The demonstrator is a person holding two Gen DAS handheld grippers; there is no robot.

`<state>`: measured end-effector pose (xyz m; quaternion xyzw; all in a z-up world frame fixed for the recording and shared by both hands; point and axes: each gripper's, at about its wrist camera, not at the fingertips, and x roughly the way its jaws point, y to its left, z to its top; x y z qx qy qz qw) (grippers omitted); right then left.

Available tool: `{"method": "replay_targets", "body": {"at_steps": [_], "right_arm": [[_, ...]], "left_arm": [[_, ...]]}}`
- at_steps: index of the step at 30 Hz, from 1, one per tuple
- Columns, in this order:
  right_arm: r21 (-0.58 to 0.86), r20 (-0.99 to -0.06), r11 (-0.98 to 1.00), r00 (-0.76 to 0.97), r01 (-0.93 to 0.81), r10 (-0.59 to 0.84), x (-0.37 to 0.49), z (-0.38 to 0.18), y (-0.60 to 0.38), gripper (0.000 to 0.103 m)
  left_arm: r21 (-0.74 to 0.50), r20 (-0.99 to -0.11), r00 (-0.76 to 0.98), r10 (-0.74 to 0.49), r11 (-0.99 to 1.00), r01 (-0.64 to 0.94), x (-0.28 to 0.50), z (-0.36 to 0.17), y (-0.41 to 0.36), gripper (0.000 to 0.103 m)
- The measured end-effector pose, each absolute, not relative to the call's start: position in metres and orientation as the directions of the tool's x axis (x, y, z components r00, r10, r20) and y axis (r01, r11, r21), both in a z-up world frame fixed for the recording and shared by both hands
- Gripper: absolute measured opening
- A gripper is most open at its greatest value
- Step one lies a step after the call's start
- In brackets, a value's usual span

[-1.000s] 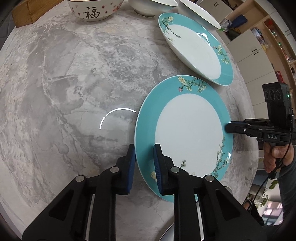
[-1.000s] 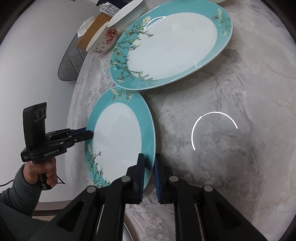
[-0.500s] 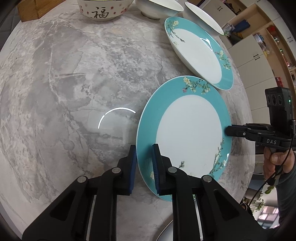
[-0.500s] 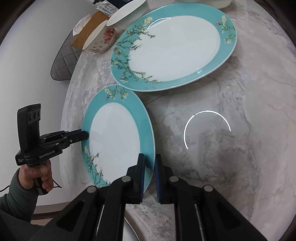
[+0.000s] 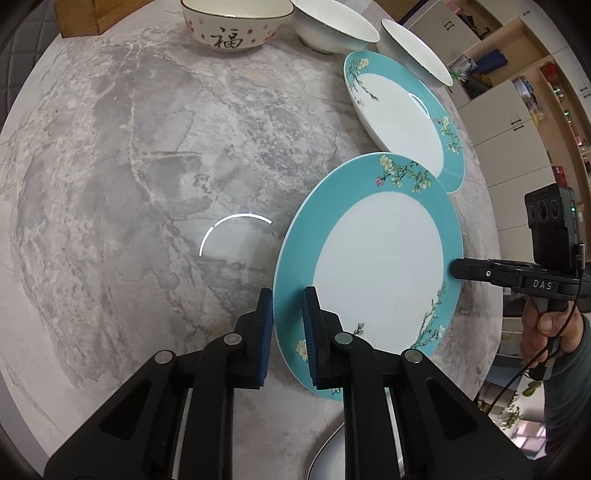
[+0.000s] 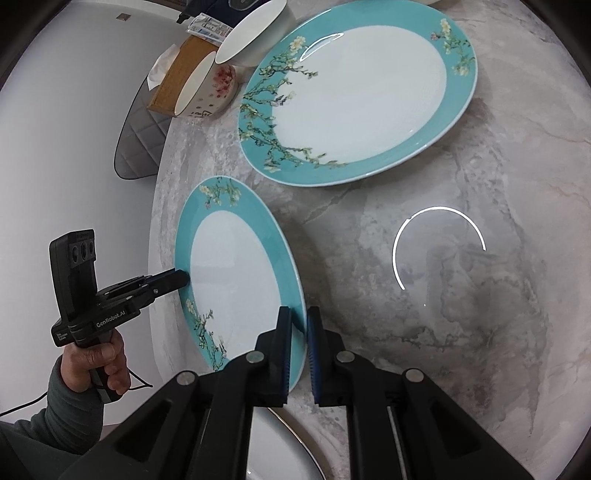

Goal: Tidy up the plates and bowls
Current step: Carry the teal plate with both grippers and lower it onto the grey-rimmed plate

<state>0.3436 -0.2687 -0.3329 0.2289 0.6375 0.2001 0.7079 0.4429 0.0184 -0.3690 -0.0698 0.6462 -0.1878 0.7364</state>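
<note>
A small teal-rimmed plate [image 5: 373,266] with flower sprigs hangs tilted just above the marble table [image 5: 129,177], held from both sides. My left gripper [image 5: 288,295] is shut on its left rim, blue pads on either face. In the right wrist view the same plate [image 6: 232,280] has my right gripper [image 6: 299,314] shut on the opposite rim. Each gripper also shows in the other's view, a hand on its handle: the right gripper [image 5: 456,267] and the left gripper [image 6: 184,278]. A larger teal plate [image 5: 402,110] [image 6: 362,96] lies flat on the table beyond.
At the table's far edge stand a flowered bowl [image 5: 232,26] [image 6: 207,88], two white bowls [image 5: 332,33] [image 5: 417,55] and a wooden box [image 5: 85,18] [image 6: 177,77]. A white plate's rim [image 5: 332,454] [image 6: 277,450] shows under the grippers. Cabinets stand past the table.
Both grippers have kept their hold and raised the small plate slightly off the table. More of the far bowls now shows in the left wrist view.
</note>
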Motion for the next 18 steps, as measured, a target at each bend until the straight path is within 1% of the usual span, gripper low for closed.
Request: {"method": "replay_targets", "body": {"at_steps": [9,18], "right_arm": [[0.599,-0.795,0.800,0.120,-0.001,0.595,0.330,-0.310,-0.270,0.011],[0.596,-0.797,0.803,0.100,-0.031,0.595,0.291,-0.297,-0.265,0.011]], "left_arm": [[-0.348,-0.921,0.112,-0.373,0.917,0.193,0.426,-0.341,0.025,0.013],[-0.350,-0.920,0.119,-0.373,0.920,0.176,0.377,-0.325,0.028,0.013]]}}
